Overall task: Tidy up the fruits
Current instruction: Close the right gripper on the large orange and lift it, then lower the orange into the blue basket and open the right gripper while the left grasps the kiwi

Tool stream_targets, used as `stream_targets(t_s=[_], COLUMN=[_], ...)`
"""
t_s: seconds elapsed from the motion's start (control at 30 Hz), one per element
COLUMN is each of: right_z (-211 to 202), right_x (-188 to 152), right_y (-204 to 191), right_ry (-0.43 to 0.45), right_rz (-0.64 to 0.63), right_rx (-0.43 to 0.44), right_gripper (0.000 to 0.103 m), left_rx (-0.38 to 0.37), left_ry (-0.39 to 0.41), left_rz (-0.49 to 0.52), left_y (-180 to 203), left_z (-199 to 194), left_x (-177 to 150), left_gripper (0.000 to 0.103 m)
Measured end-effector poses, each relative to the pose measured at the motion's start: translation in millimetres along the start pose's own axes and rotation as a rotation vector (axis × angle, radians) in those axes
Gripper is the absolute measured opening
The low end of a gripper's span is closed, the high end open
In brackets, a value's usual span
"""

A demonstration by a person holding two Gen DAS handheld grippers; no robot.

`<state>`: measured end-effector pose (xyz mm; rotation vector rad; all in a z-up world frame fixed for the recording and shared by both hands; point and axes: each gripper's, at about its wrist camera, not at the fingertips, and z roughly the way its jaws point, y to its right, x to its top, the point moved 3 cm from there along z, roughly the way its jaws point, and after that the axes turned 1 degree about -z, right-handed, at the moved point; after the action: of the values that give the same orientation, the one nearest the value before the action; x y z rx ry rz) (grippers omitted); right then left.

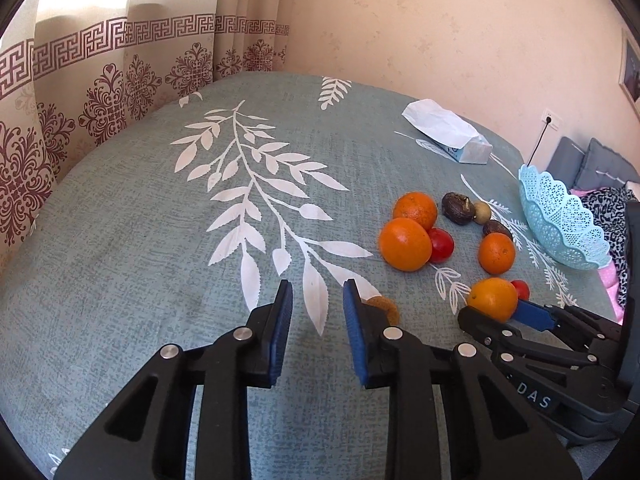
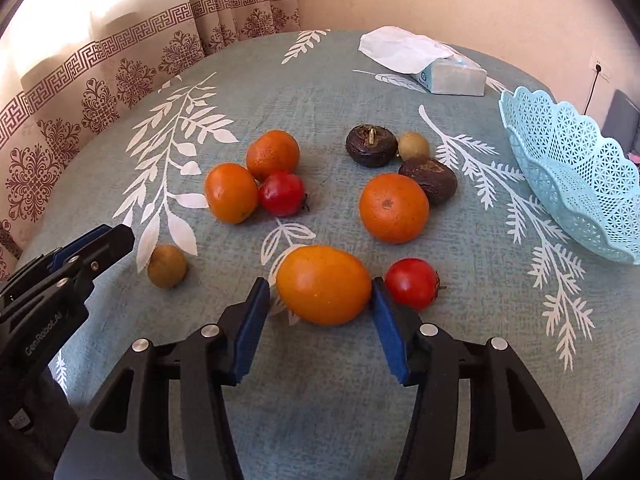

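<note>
Fruits lie loose on the grey-green leaf-print tablecloth (image 2: pixel 320 80). My right gripper (image 2: pixel 320 292) has its jaws around a yellow-orange fruit (image 2: pixel 324 284); the right pad touches it, a small gap shows at the left pad. It also shows in the left wrist view (image 1: pixel 494 298). A red tomato (image 2: pixel 412 283) sits just right of it. Three oranges (image 2: pixel 394 207) (image 2: pixel 231 193) (image 2: pixel 273 154), a second tomato (image 2: pixel 282 193) and dark brown fruits (image 2: pixel 370 145) lie beyond. My left gripper (image 1: pixel 316 300) is open and empty, with a small tan fruit (image 1: pixel 386 306) just behind its right finger.
A light blue lattice basket (image 2: pixel 572 168) stands tilted at the table's right edge; it also shows in the left wrist view (image 1: pixel 560 220). A tissue pack (image 2: pixel 432 64) lies at the back. Patterned curtains (image 1: pixel 100 92) hang behind the table at the left. A wall stands behind.
</note>
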<state>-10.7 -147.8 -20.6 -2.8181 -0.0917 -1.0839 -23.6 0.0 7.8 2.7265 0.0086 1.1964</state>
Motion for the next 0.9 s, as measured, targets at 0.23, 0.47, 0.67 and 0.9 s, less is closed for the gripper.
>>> stream_targets(t_s=[0.23,0.47,0.67,0.9], right_z=[-11,-57,-84,-77], right_x=[1,10,24,34], right_y=[6,30,86,147], right_ry=[0.039,0.158,0.243,0.251], right_rz=[0.025,0.068,0.163,0.258], right_rx=[0.014,0.001,-0.097,-0.192], right_gripper=[0.046,0.046,0.046,0.046], left_rx=[-0.048,-0.091,-0.09,-0.076], left_ry=[-0.047,-0.033,-0.073,-0.13], left_rz=[0.0,0.07,0.085,0.153], left_y=[2,18,21,34], left_z=[8,4,12,23], left_x=[-3,-4,-4,-8], left_gripper=[0.029,0.067,0.067,0.056])
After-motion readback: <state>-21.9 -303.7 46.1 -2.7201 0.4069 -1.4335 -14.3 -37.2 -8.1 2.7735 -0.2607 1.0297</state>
